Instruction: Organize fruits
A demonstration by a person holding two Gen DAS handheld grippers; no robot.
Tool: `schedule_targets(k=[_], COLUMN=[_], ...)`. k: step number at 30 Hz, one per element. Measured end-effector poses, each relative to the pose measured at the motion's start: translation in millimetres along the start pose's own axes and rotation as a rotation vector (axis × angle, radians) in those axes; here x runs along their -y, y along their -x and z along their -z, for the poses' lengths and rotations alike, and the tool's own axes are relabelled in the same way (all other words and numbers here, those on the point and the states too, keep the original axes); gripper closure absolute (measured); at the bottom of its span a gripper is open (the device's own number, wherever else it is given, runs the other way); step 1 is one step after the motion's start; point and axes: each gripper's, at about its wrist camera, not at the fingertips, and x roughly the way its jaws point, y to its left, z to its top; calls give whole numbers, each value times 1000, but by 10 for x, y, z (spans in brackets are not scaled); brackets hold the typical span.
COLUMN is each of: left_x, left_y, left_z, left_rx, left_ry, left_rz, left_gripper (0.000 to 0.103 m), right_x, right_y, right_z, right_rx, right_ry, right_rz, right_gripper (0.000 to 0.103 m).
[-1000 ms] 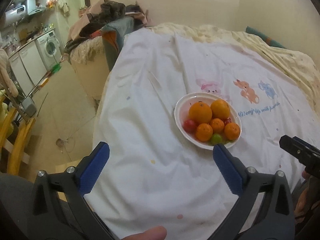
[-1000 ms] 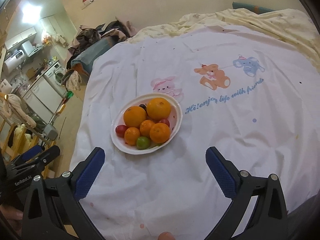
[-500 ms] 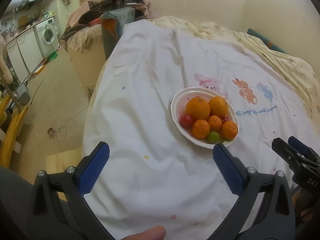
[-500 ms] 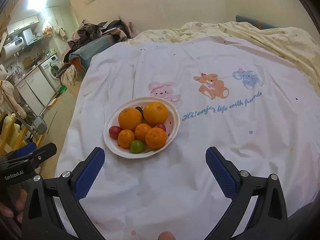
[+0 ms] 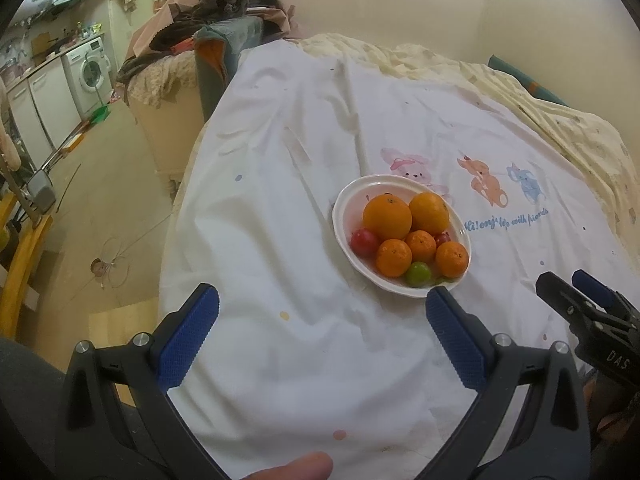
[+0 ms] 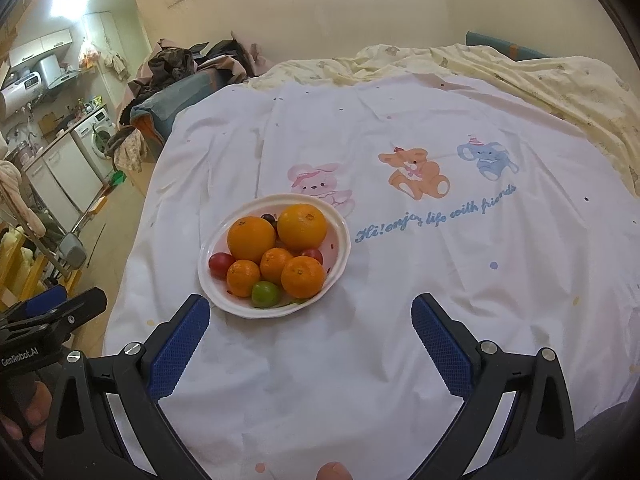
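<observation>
A white bowl [image 5: 344, 208] [image 6: 340, 232] stands on a white cloth with cartoon animals. It holds two large oranges [image 5: 387, 217] [image 6: 251, 238], three small mandarins [image 5: 393, 257] [image 6: 302, 277], red cherry tomatoes [image 5: 364, 241] [image 6: 221, 265] and a green one [image 5: 418, 273] [image 6: 265, 293]. My left gripper [image 5: 320, 332] is open and empty, near and left of the bowl. My right gripper [image 6: 311, 338] is open and empty, near and right of the bowl. Each gripper shows at the edge of the other's view.
The cloth-covered table [image 6: 440, 280] drops off at its left edge to a tiled floor [image 5: 100, 208]. A chair piled with clothes [image 5: 208, 32] stands at the far left corner. A cream blanket [image 6: 540, 76] lies along the far right. Kitchen units [image 5: 60, 84] stand far left.
Both grippers have drifted slightly closer to the bowl, which now sits larger and lower in both views. Both stay open and empty.
</observation>
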Motion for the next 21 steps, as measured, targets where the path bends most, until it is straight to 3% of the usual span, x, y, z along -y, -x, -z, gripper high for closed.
schedule_targets(k=[21], left_x=[16], left_y=[5], left_z=[1], left_rx=[3], left_ry=[4], left_rz=[-1], left_gripper=[1], right_x=[7], right_y=[18], right_z=[-12], right_rx=[5], right_ry=[0], right_rz=[6], right_gripper=[0])
